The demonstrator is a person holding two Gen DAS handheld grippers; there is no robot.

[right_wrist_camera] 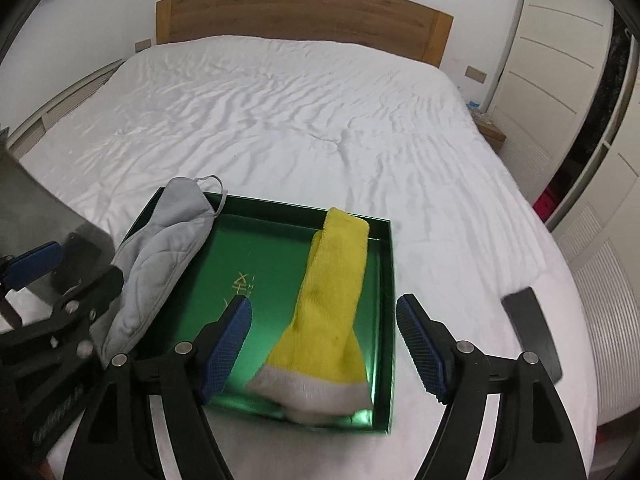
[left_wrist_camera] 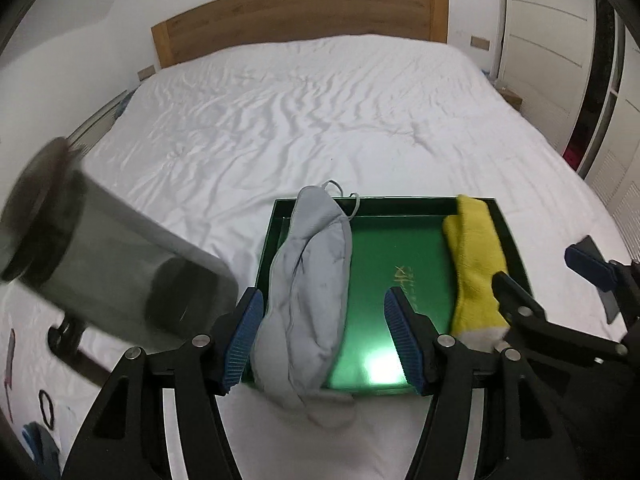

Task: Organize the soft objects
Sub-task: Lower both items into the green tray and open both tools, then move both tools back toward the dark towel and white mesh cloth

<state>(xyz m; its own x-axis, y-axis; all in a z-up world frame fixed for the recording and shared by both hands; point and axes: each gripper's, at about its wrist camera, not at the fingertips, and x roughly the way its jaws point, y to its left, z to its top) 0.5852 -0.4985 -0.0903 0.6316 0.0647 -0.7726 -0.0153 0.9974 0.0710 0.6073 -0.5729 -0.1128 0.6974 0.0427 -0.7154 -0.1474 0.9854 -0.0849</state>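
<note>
White bed (right_wrist_camera: 320,128), green tray (right_wrist_camera: 384,320): yellow sock (right_wrist_camera: 332,300) lengthwise, cuff nearest.

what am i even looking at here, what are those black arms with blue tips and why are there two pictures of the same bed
There is no robot here: a person holds a hand-held two-finger gripper in each hand, and each gripper carries a wide-angle camera looking along its fingers. One picture comes from the left gripper, the other from the right gripper. The blue tips are the finger pads.

On the white bed lies a shallow green tray. A grey padded cloth item is draped over its left side, hanging past the near rim. A yellow sock with a grey cuff lies along its right side.

Both grippers are open and hold nothing; each item lies below, between its gripper's pads.
</note>
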